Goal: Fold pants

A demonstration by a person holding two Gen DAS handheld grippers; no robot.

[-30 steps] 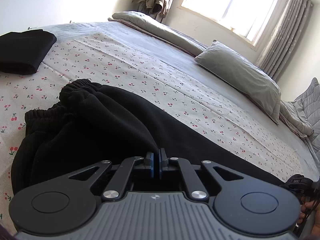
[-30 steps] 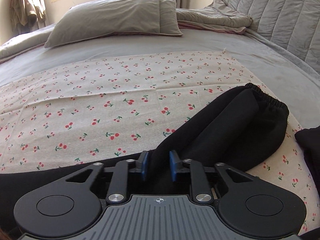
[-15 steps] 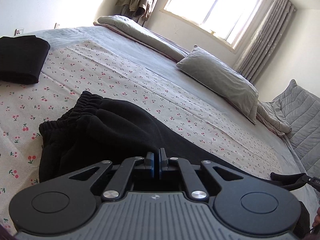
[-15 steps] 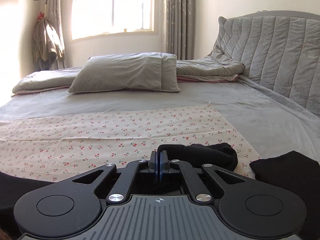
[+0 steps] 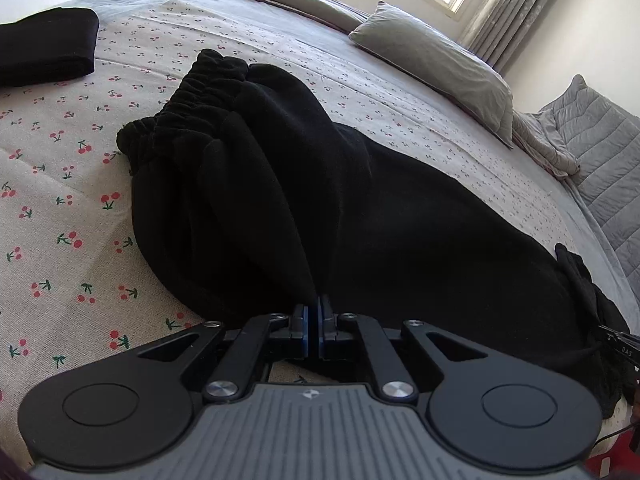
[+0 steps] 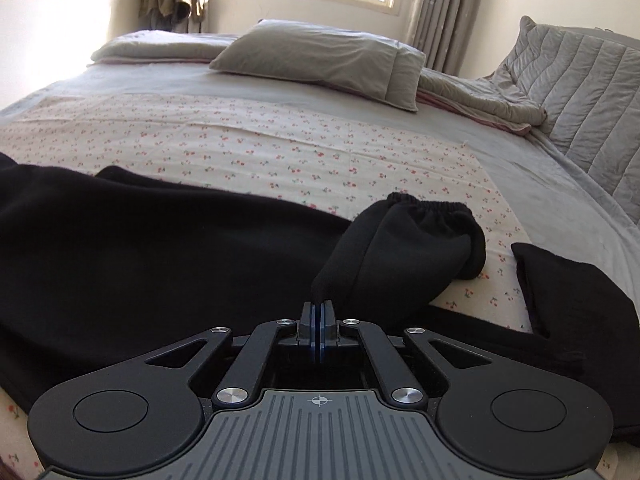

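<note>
Left wrist view: our left claw (image 5: 313, 320) pinches pants (image 5: 360, 208) fold; right claw (image 6: 317, 316) pinches cuff-end edge. Risk: thin pinches slip, bunched waistband ahead folds crooked.

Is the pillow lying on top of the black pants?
No, the grey pillow lies far back on the bed, with cherry-print sheet between it and the black pants.

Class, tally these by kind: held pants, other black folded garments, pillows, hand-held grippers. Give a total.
Black pants: 1
Folded black garments: 2
Grey pillow: 1
Hand-held grippers, left hand-held gripper and right hand-held gripper: 2
Total: 6
</note>
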